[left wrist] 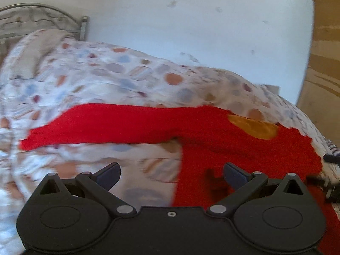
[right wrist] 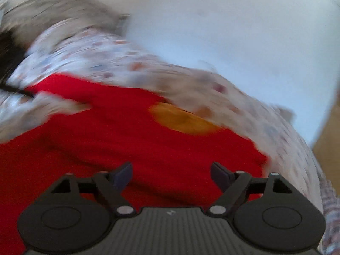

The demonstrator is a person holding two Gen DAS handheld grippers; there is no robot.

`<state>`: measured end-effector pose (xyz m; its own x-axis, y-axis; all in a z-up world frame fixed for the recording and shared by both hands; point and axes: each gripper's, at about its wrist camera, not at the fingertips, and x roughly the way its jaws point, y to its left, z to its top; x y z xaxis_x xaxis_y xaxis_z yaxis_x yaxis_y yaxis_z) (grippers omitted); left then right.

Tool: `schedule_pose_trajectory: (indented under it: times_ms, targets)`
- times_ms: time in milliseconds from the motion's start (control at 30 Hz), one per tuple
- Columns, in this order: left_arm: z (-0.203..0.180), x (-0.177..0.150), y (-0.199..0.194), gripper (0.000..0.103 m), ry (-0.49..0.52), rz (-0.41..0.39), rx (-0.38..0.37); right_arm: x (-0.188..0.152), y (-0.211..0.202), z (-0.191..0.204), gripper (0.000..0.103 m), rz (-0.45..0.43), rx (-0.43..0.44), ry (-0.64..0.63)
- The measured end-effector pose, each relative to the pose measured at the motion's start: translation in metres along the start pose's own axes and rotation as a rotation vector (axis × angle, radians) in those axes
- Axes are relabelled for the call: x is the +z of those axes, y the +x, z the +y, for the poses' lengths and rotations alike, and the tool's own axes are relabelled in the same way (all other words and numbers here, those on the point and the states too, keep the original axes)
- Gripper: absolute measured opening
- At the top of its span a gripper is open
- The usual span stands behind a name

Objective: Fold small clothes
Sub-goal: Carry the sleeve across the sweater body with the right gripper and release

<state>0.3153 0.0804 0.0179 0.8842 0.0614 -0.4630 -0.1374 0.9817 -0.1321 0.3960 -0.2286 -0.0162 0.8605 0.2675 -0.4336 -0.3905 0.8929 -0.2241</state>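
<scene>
Nearest the lens at the bottom of each view, the left claw (left wrist: 171,175) and the right claw (right wrist: 171,175) both stand spread wide, released, with nothing between their dark blue pads. Beyond them a red long-sleeved knit garment (left wrist: 223,140) with an orange-yellow neck lining (left wrist: 254,127) lies on the bed's spotted white cover (left wrist: 119,72), one sleeve stretched toward the left of the frame. A metal headboard (left wrist: 31,19) shows at upper left against a white wall (left wrist: 191,21).

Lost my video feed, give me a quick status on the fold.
Left gripper open, empty. Right gripper open, empty. Red garment flat on patterned bedspread, sleeve out, unfolded. Nothing in the way.
</scene>
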Motion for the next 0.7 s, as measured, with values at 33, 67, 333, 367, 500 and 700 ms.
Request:
schedule_pose_trajectory:
  times_ms: [33, 67, 333, 367, 500, 700]
  targets:
    - [-0.008, -0.001, 0.009, 0.103, 0.013, 0.011, -0.001, -0.001, 0.003, -0.021, 0.085, 0.002, -0.024, 0.067]
    - [-0.015, -0.001, 0.018, 0.103, 0.022, 0.017, -0.003, -0.002, 0.008, -0.043, 0.085, -0.004, -0.045, 0.141]
    - [-0.039, -0.018, 0.062, 0.102, 0.033, 0.094, 0.012, -0.012, 0.081, -0.176, 0.061, 0.031, -0.01, 0.754]
    - [-0.039, -0.02, 0.063, 0.102, 0.035, 0.092, 0.019, -0.01, 0.092, -0.18, 0.059, 0.029, -0.006, 0.795]
    - [-0.041, -0.024, 0.065, 0.102, 0.058, 0.091, 0.014, 0.003, 0.118, -0.185, 0.008, 0.07, -0.088, 0.766]
    - [-0.044, -0.029, 0.069, 0.102, 0.077, 0.113, -0.002, 0.031, 0.123, -0.123, 0.006, 0.01, -0.401, 0.084]
